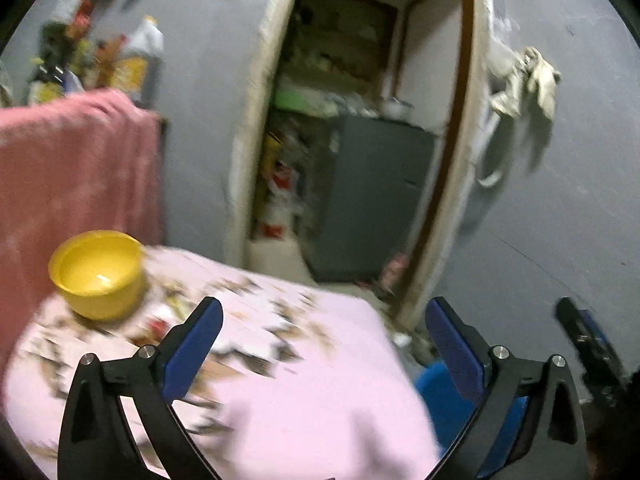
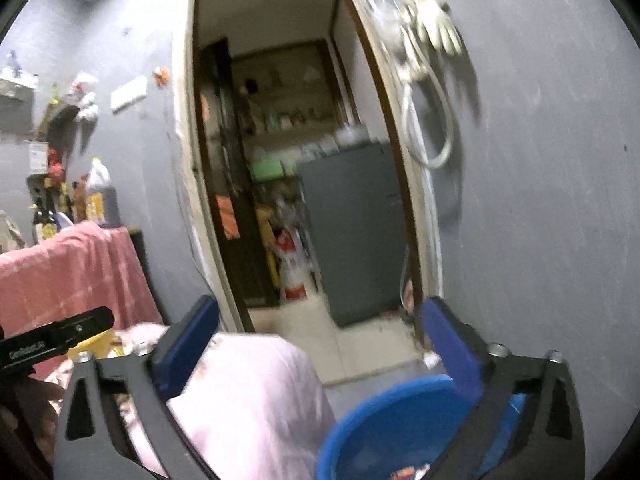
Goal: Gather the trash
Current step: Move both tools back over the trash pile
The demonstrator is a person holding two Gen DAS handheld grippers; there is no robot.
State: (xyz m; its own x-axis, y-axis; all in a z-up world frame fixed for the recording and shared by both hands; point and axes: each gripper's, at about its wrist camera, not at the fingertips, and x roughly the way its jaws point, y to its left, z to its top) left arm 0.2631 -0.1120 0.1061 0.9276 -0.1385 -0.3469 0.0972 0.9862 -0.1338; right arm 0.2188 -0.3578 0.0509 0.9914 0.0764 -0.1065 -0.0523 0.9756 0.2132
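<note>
Nearest the lens, the left claw (image 1: 324, 320) stands wide open with nothing between its blue pads, hanging over a bench covered by a pink patterned cloth (image 1: 304, 392). The right claw (image 2: 320, 320) is just as wide and just as empty, poised above the rim of a blue bin (image 2: 380, 420) that sits low beside the bench; something small and red-and-white lies at its bottom, too blurred to name. The trash itself looks to be the small scraps (image 1: 160, 326) scattered on the cloth near the yellow bowl (image 1: 98, 274), one reddish bit just ahead of the left claw's left pad. I'd judge them light, thin and crumply, so a pinch across the middle should do, though the soft cloth may bunch up into the pads along with them. The bowl stands close to the scraps and could be knocked. Behind it hangs a red towel (image 1: 76, 168), with bottles (image 1: 140, 60) above it. Farther out an open doorway (image 2: 296, 184) shows a grey cabinet (image 2: 352, 232), and a pale rag (image 2: 430, 26) with a cord hangs on the wall.
</note>
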